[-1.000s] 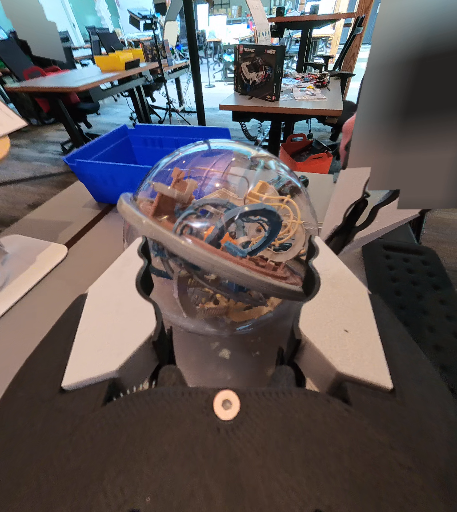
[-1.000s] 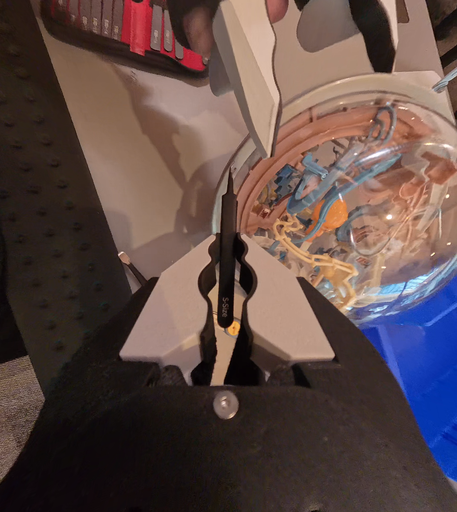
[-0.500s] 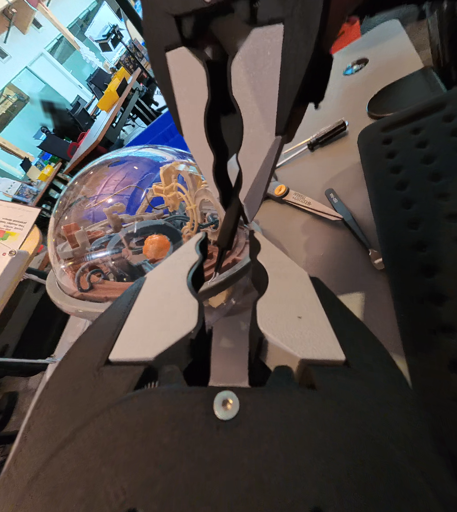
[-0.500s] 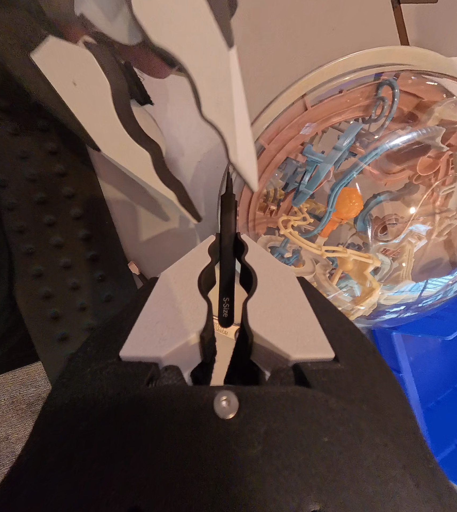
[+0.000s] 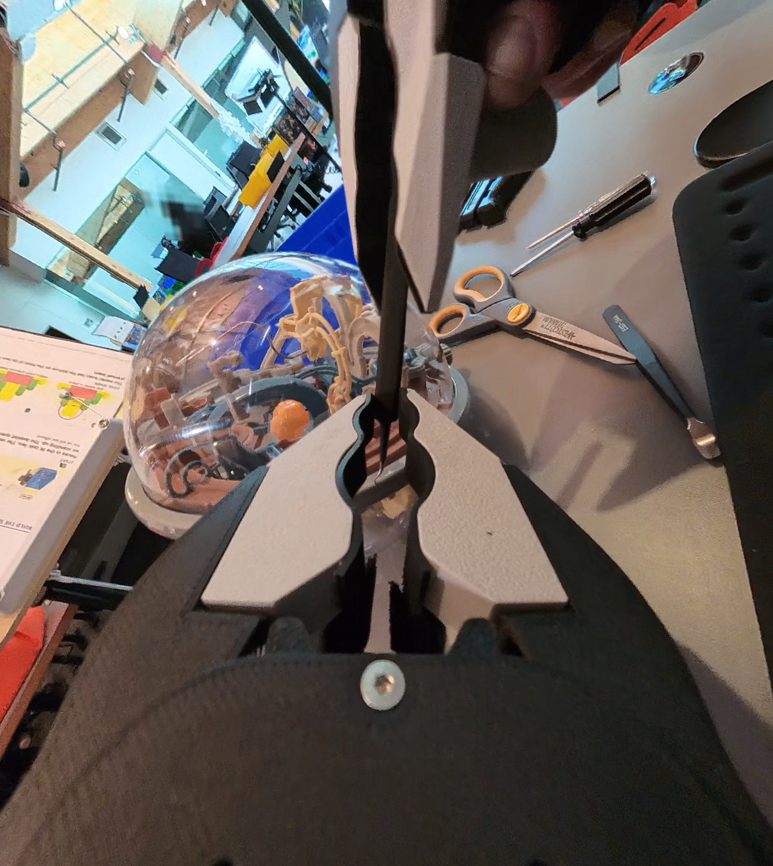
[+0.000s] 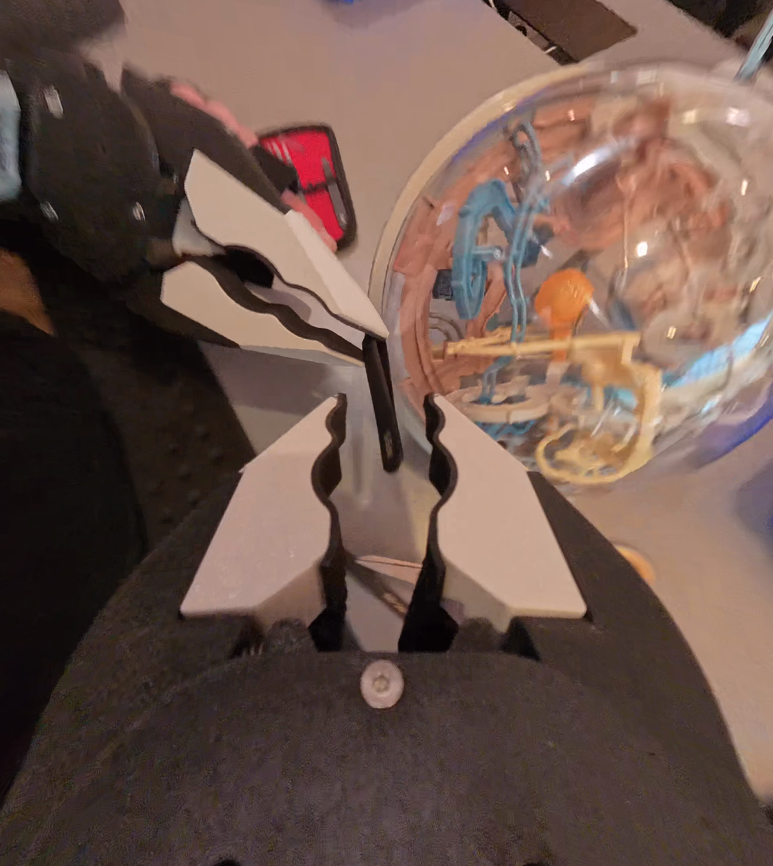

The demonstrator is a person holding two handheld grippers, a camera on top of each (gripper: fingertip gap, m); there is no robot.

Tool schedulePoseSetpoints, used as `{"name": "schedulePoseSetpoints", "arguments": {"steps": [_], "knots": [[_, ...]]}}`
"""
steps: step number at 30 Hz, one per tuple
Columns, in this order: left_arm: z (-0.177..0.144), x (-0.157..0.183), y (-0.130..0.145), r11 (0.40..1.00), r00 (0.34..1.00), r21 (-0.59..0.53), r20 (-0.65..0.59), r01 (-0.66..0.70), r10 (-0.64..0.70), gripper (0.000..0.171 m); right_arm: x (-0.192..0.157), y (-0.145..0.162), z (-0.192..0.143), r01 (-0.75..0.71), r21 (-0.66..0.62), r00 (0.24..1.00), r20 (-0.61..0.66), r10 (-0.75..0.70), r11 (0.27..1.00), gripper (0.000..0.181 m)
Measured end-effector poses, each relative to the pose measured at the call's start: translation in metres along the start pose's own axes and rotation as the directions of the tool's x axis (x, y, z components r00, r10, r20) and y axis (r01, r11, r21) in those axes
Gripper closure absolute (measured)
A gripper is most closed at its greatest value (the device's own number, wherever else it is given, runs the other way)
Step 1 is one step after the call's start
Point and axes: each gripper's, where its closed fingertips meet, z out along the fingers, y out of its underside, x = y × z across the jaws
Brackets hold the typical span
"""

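Observation:
My left gripper [image 5: 387,398] is shut on the pointed end of black tweezers [image 5: 389,337]. The tweezers run up between the fingers [image 5: 427,187] of my right gripper above. In the right wrist view my right gripper [image 6: 384,398] is open, and the tweezers' blunt end [image 6: 382,407] hangs between its fingers without touching them. The left gripper [image 6: 370,342] pinches the other end there. A clear plastic maze ball [image 5: 234,375] with an orange ball inside rests on the grey table just behind the tweezers. It also shows at the upper right of the right wrist view [image 6: 609,281].
Orange-handled scissors [image 5: 530,323], a black screwdriver [image 5: 600,211] and a second pair of tweezers [image 5: 656,370] lie on the table [image 5: 562,468] beside a black mat [image 5: 759,328]. An instruction sheet on a stand [image 5: 24,445] is at the left. A red tool case [image 6: 314,178] lies behind the left gripper. My two grippers' fingertips are within a few centimetres of each other.
My left gripper let go of the maze ball, swung round and shut on the tweezers' tip. My right gripper, which held the tweezers, has opened. The ball now sits on the table.

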Motion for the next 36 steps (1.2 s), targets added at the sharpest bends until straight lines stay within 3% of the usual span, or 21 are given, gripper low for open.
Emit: {"name": "schedulePoseSetpoints", "arguments": {"steps": [2, 4, 8, 13, 16, 20, 21, 25, 30, 36], "knots": [[0.001, 0.005, -0.001, 1.000, 1.000, 0.013, 0.002, -0.023, 0.023, 0.165, -0.001, 0.001, -0.001, -0.168, 0.069, 0.982, 0.099, 0.161, 0.983, 0.143], [0.002, 0.009, 0.000, 0.998, 0.998, 0.016, 0.009, -0.055, 0.055, 0.165, -0.004, 0.010, 0.005, -0.239, 0.046, 0.962, 0.148, 0.230, 0.970, 0.139], [0.003, 0.013, 0.000, 0.997, 0.997, 0.028, 0.021, -0.077, 0.076, 0.165, -0.016, 0.006, 0.018, -0.290, 0.068, 0.938, 0.219, 0.269, 0.955, 0.151], [0.002, 0.014, -0.002, 0.998, 0.999, 0.056, 0.031, -0.037, 0.035, 0.165, -0.012, 0.005, 0.028, -0.307, 0.142, 0.940, 0.202, 0.276, 0.941, 0.174], [0.001, 0.016, 0.001, 0.998, 1.000, 0.049, -0.006, -0.026, 0.026, 0.164, -0.011, 0.006, 0.029, -0.317, 0.187, 0.936, 0.222, 0.274, 0.930, 0.177], [-0.024, -0.008, -0.003, 0.996, 1.000, 0.082, 0.008, -0.022, 0.021, 0.139, -0.010, 0.004, 0.030, -0.270, 0.230, 0.954, 0.194, 0.228, 0.935, 0.177], [-0.028, -0.019, 0.004, 0.998, 0.999, 0.048, 0.029, -0.038, 0.037, 0.127, -0.010, 0.004, 0.030, -0.255, 0.233, 0.959, 0.185, 0.215, 0.938, 0.177], [-0.030, -0.038, 0.035, 0.975, 0.974, -0.074, 0.069, -0.210, 0.215, 0.120, -0.009, 0.000, 0.028, -0.223, 0.243, 0.966, 0.184, 0.181, 0.944, 0.178], [-0.017, -0.037, 0.057, 0.993, 0.993, -0.118, 0.115, -0.008, 0.021, 0.067, -0.007, -0.008, 0.020, -0.321, 0.312, 0.929, 0.288, 0.233, 0.894, 0.178], [-0.007, -0.039, 0.049, 0.994, 0.986, -0.056, 0.141, 0.098, -0.089, 0.054, -0.011, -0.011, 0.022, -0.317, 0.312, 0.923, 0.318, 0.216, 0.896, 0.178]]}}
